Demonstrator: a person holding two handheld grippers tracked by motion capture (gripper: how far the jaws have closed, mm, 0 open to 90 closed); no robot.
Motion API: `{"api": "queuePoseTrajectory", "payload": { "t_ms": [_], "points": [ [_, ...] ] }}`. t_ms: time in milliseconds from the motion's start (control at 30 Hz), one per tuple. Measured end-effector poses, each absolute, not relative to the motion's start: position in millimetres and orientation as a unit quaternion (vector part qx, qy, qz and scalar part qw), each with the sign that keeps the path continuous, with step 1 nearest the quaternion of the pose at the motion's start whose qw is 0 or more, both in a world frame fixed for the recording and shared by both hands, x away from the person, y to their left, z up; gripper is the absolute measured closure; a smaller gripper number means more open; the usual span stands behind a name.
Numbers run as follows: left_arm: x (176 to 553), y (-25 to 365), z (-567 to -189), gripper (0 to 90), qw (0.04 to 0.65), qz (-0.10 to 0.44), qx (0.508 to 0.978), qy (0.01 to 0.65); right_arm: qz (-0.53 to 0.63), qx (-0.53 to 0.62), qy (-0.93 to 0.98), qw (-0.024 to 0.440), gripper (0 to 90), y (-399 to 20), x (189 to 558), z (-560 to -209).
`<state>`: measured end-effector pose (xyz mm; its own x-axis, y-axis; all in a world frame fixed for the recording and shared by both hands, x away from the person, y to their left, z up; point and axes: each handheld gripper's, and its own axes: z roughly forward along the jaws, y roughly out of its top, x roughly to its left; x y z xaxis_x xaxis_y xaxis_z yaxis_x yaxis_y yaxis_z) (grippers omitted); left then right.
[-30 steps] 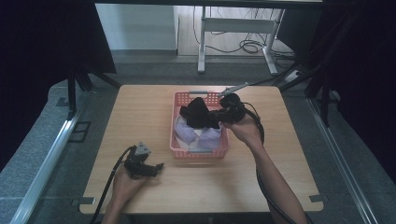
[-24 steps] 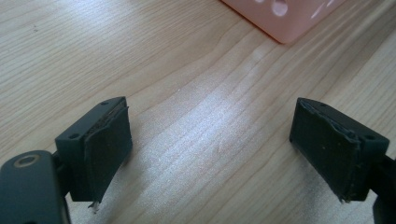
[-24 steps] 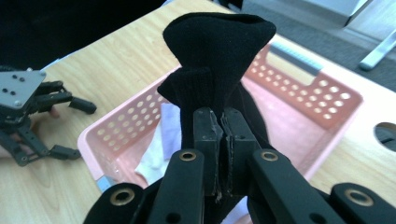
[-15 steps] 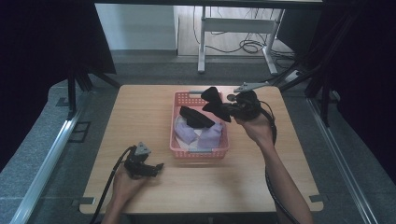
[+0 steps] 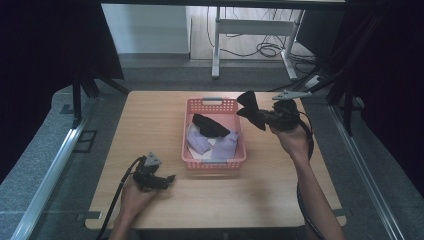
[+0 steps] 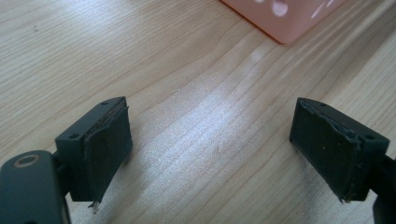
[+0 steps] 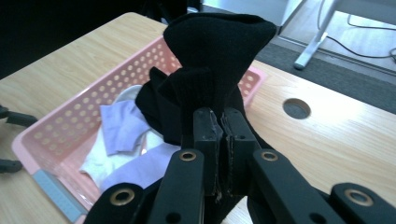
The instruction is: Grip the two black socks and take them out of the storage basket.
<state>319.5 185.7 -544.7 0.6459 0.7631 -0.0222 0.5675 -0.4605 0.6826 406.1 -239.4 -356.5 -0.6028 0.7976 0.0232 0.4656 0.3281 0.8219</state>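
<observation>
Right gripper [image 7: 219, 126] is clamped tight on a black sock [image 7: 215, 51], held in the air just past the right rim of the pink basket [image 5: 214, 163], over the table [image 5: 260, 195]. Left gripper [image 6: 210, 144] rests low over bare wood near the basket's front left corner, jaws wide apart with nothing between them. Looks like one sock out so far: another black sock [image 5: 210, 125] and the lilac socks [image 5: 197, 141] lie in the basket, so most of the unloading is left.

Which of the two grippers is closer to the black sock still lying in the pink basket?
The right. The right gripper, holding another black sock, hangs just beyond the basket's right rim; the left gripper rests on the table near the basket's front-left corner.
</observation>
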Motion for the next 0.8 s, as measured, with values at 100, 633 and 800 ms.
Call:
{"api": "queuePoseTrajectory", "payload": {
  "t_ms": [100, 633, 800],
  "points": [
    [319, 186, -545, 12.6, 0.337, 0.145, 0.842, 0.395, 0.415, 0.405, 0.788, 0.205, 85.7, -245, 405, -358],
    [319, 186, -545, 12.6, 0.337, 0.145, 0.843, 0.394, 0.387, 0.470, 0.752, 0.253, 85.4, -298, 402, -377],
    [319, 186, -545, 12.6, 0.337, 0.144, 0.842, 0.396, 0.378, 0.487, 0.745, 0.255, 85.4, -309, 405, -390]
  ]
}}
